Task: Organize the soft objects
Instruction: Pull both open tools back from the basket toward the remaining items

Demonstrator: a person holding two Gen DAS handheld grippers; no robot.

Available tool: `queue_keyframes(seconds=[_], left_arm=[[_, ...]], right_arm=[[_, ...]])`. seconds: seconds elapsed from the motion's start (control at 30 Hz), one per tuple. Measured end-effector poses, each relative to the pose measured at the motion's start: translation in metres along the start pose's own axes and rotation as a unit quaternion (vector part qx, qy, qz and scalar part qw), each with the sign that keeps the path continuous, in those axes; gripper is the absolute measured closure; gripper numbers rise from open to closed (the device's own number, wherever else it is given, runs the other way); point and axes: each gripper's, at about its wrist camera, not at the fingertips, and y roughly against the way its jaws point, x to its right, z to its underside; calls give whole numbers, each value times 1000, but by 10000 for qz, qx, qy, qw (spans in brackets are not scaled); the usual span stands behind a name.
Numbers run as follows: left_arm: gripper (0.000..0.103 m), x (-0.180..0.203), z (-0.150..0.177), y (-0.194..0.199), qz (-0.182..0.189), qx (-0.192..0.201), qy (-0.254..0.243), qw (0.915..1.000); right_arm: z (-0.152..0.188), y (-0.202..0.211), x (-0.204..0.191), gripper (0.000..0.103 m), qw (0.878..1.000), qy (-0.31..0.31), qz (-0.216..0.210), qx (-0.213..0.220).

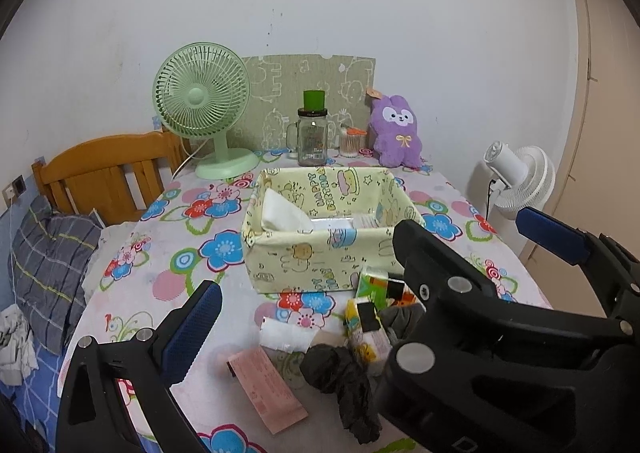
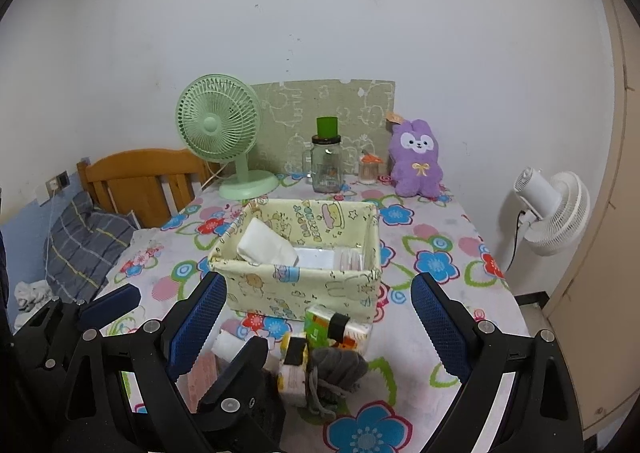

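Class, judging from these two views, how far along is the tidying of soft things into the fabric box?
Done: a white tissue pack lies in the fabric box. In hand: nothing; both tongs are open. Left: tissue packets, grey socks and a black cloth on the table.

Left gripper (image 1: 308,309): frame black plastic, matte, 2 fingers. Finger bodies angular and truss-like, w/ triangular cut-outs near base. Finger pads (image 1: 192,333) blue, fine diamond-grid texture, long rect. shape w/ rounded tips. Round silver fasteners (image 1: 414,358) at pivots, several sizes; small dark bolts beside them. Partial embossed mark on lower frame, reads as "D".

Right gripper (image 2: 320,281): same build. Black frame, blue textured pads on inner faces, silver fasteners on both fingers. Surfaces clean, no visible damage.
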Motion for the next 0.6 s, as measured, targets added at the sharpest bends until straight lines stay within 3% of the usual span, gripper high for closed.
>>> queue_keyframes(seconds=[0.6], left_arm=[[0, -7, 41, -12, -221, -148, 75, 9996]], right_arm=[[47, -8, -4, 8, 9997, -204, -24, -142]])
